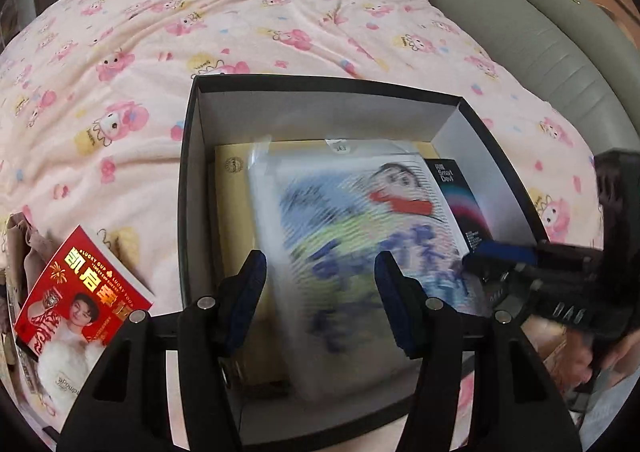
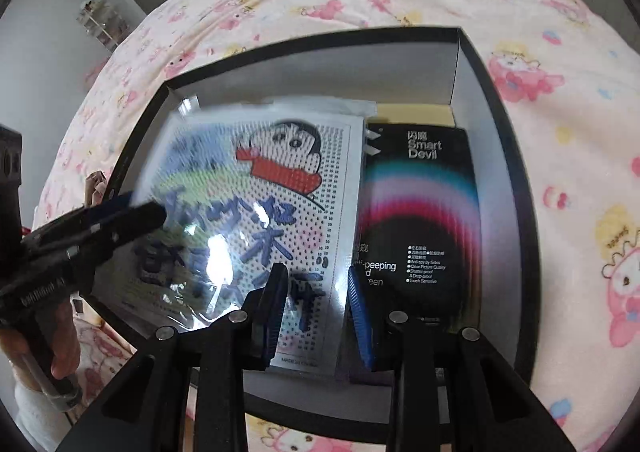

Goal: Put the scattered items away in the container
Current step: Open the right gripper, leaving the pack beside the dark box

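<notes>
A black box (image 1: pixel 188 156) with white inner walls sits on the bed; it also shows in the right wrist view (image 2: pixel 496 140). Inside lie a clear-wrapped cartoon bead sheet (image 1: pixel 352 220) (image 2: pixel 264 212), a black Smart Devil package (image 1: pixel 464 204) (image 2: pixel 424 212) and a yellow envelope (image 1: pixel 232 188) underneath. My left gripper (image 1: pixel 320 292) is open above the sheet, which is blurred. My right gripper (image 2: pixel 318 316) is open over the sheet's near right edge. A red magazine (image 1: pixel 80 292) lies on the blanket left of the box.
A pink cartoon blanket (image 1: pixel 240 24) covers the bed. A grey padded headboard (image 1: pixel 520 20) runs along the right. Beige cloth (image 1: pixel 24 240) lies beside the magazine. A shelf with small items (image 2: pixel 100 20) stands by the far wall.
</notes>
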`<state>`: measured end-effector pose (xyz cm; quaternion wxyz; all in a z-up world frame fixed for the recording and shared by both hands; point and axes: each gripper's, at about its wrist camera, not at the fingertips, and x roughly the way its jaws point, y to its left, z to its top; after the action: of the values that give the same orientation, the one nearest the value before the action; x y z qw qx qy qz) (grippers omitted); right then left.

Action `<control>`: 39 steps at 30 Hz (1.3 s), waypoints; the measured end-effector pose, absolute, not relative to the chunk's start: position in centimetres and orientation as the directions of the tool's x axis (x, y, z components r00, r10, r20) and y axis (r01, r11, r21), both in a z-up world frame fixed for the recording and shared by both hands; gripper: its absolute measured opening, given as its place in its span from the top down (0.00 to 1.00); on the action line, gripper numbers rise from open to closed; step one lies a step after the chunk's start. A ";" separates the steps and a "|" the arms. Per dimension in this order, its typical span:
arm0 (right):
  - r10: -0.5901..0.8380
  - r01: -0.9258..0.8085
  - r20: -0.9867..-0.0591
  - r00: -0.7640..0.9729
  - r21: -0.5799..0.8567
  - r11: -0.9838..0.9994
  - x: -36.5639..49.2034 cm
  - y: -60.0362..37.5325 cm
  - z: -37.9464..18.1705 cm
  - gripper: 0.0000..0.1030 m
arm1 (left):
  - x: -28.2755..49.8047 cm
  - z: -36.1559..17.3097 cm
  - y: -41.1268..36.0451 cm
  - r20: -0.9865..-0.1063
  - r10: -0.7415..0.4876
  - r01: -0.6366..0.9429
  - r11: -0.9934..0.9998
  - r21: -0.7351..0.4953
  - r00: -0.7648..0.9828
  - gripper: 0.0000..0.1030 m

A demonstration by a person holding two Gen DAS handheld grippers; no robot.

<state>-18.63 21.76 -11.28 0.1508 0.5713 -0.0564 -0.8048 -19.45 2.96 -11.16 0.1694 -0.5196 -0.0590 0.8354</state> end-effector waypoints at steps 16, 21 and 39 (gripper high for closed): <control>-0.267 0.183 -0.863 -0.429 0.206 -0.961 -22.6 22.9 -8.1 0.73 | -23.1 -10.6 6.4 -0.882 0.290 -0.200 -0.953 -0.229 -0.371 0.45; -0.249 0.158 -0.876 -0.412 0.201 -0.967 -22.6 23.1 -9.1 0.73 | -23.5 -10.6 11.0 -0.888 0.369 -0.307 -0.909 -0.283 -0.273 0.45; -0.310 0.119 -0.844 -0.438 0.288 -0.950 -21.4 25.4 -8.1 0.73 | -23.0 -12.9 11.8 -0.949 0.284 -0.238 -0.939 -0.247 -0.139 0.53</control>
<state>-21.44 25.36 -8.11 0.1273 0.5145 -0.0932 -0.8429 -22.99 11.78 -12.91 0.1731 -0.6328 -0.0184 0.7545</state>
